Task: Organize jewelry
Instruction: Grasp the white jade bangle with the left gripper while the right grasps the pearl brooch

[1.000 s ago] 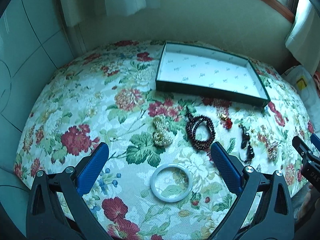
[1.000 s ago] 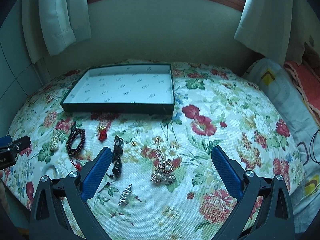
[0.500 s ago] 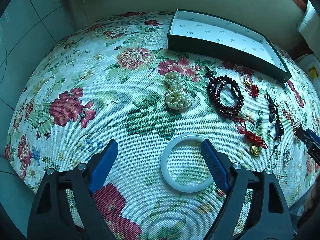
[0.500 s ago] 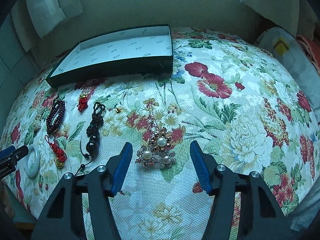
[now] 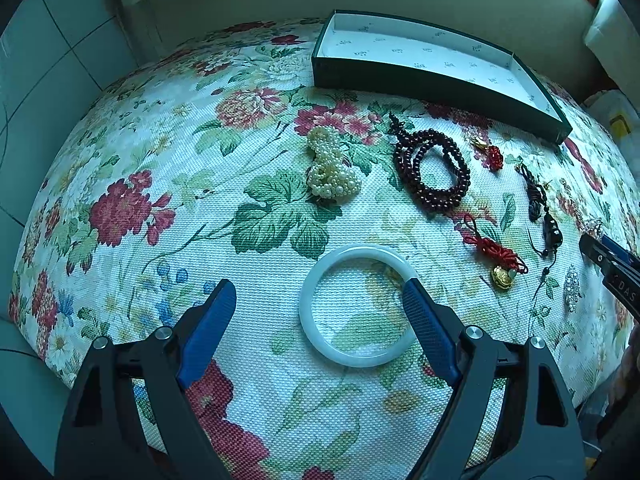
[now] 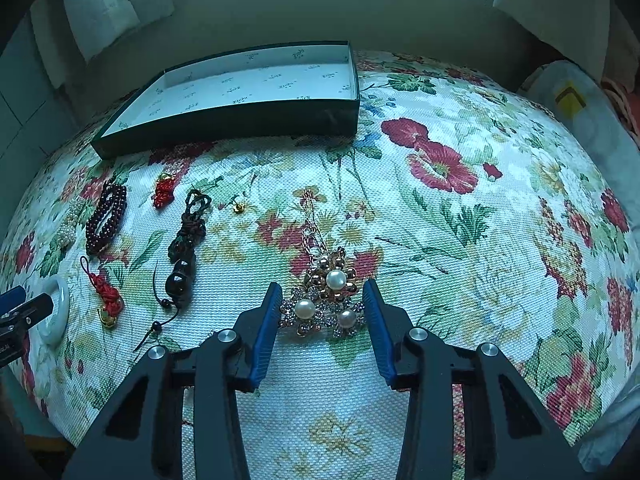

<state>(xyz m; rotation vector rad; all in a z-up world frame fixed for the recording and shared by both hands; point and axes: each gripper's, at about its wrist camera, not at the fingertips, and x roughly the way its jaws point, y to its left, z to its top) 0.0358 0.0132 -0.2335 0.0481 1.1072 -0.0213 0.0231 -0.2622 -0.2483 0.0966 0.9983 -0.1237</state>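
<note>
A dark green box [image 5: 436, 80] with white lining lies at the far side of the floral cloth; it also shows in the right wrist view [image 6: 240, 120]. My left gripper [image 5: 320, 292] is open, its right finger over the rim of a white jade bangle [image 5: 352, 356]. My right gripper [image 6: 322, 292] is open and straddles a pearl flower pendant [image 6: 326, 304] on a chain. Between them lie a pearl strand [image 5: 330, 166], dark red beads [image 5: 434, 168], a red knot charm [image 5: 494, 252] and a black cord pendant [image 6: 184, 252].
A small red charm [image 6: 163, 192] and a tiny gold piece [image 6: 239, 208] lie near the box. A rhinestone brooch [image 5: 572, 288] sits by the right gripper's tip. A tiled wall stands at the left, pillows [image 6: 576, 100] at the right.
Both grippers have moved down and forward. The left one now reaches the bangle. The right one has narrowed around the pearl flower pendant.
</note>
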